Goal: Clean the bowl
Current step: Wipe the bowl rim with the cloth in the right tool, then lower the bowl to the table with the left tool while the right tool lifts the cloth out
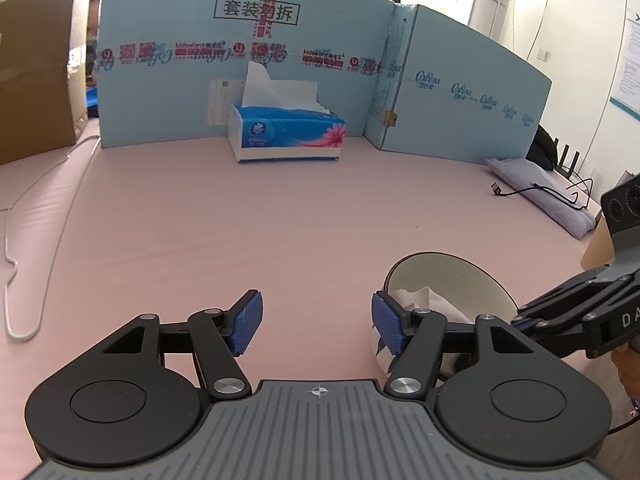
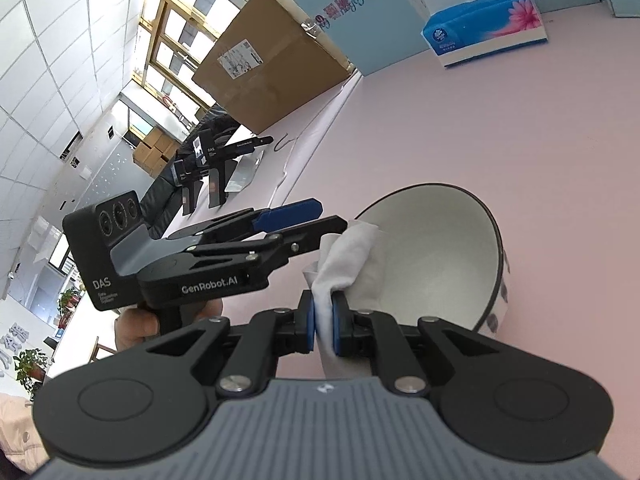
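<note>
A smooth pink table (image 1: pixel 280 220) fills a bright office, backed by a pale blue printed cardboard screen (image 1: pixel 240 60) and a plain brown carton (image 1: pixel 36 72). A blue tissue box (image 1: pixel 286 134) with a pink flower print stands against the screen, one white sheet rising from its slot. A thin white cable (image 1: pixel 40 208) loops along the table's left edge; a folded grey cloth bag (image 1: pixel 540 192) with a black cord lies at the far right. Tiled ceiling and tall windows show in the right wrist view.

The bowl (image 2: pixel 436 256), round, matte white inside with a dark rim and patterned outer wall, sits on the table near its front edge, tipped on its side with its mouth toward the grippers. The right gripper (image 2: pixel 323 320) has its blue ribbed pads closed tight on a crumpled white tissue (image 2: pixel 348 256), which reaches over the rim and touches the bowl's inner wall. The left gripper (image 1: pixel 316 326) is spread wide and holds nothing, its right finger at the bowl's rim.
</note>
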The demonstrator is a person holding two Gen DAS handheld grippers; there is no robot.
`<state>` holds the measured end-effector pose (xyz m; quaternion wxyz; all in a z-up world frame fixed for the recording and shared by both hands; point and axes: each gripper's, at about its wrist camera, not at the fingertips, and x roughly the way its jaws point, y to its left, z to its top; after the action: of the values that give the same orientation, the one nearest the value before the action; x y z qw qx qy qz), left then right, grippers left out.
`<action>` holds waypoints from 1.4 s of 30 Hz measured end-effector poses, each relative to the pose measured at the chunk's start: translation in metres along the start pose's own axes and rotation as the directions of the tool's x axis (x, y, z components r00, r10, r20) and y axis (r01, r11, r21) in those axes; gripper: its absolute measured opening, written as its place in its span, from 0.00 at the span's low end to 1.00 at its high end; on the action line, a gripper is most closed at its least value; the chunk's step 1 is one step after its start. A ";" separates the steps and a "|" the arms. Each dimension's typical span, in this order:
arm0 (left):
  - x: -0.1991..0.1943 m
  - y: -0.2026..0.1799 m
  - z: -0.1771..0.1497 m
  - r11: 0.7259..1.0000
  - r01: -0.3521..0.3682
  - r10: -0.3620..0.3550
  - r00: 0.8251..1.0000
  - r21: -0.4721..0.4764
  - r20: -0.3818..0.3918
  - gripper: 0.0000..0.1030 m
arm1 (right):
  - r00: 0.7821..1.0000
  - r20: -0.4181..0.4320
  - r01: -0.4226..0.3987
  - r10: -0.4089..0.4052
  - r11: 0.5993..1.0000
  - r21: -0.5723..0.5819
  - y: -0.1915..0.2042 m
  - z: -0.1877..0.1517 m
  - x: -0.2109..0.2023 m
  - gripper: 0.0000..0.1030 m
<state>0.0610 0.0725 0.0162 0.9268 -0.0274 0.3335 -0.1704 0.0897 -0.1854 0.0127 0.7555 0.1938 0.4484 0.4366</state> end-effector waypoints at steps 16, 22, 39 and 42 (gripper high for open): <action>-0.022 -0.013 0.006 0.999 -0.022 0.020 0.998 0.025 0.053 0.73 | 0.992 0.118 0.032 -0.036 0.999 0.030 -0.010 -0.011 -0.038 0.10; -0.025 -0.027 0.007 0.998 -0.003 -0.001 0.998 0.063 0.063 0.73 | 0.966 0.222 0.132 -0.132 0.991 0.016 -0.012 -0.008 -0.064 0.10; -0.014 -0.117 -0.007 0.944 0.177 -0.189 0.982 0.280 0.016 0.74 | 0.812 0.247 0.566 -0.529 0.817 -0.110 -0.038 -0.036 -0.050 0.15; -0.002 -0.125 -0.010 0.942 0.165 -0.168 0.986 0.293 -0.014 0.73 | 0.789 0.268 0.599 -0.552 0.789 -0.138 -0.035 -0.040 -0.053 0.21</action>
<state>0.0159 -0.0434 0.0304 0.9048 0.0812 0.2959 -0.2953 0.0616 -0.2519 -0.0050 0.9128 0.0098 0.3523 0.2066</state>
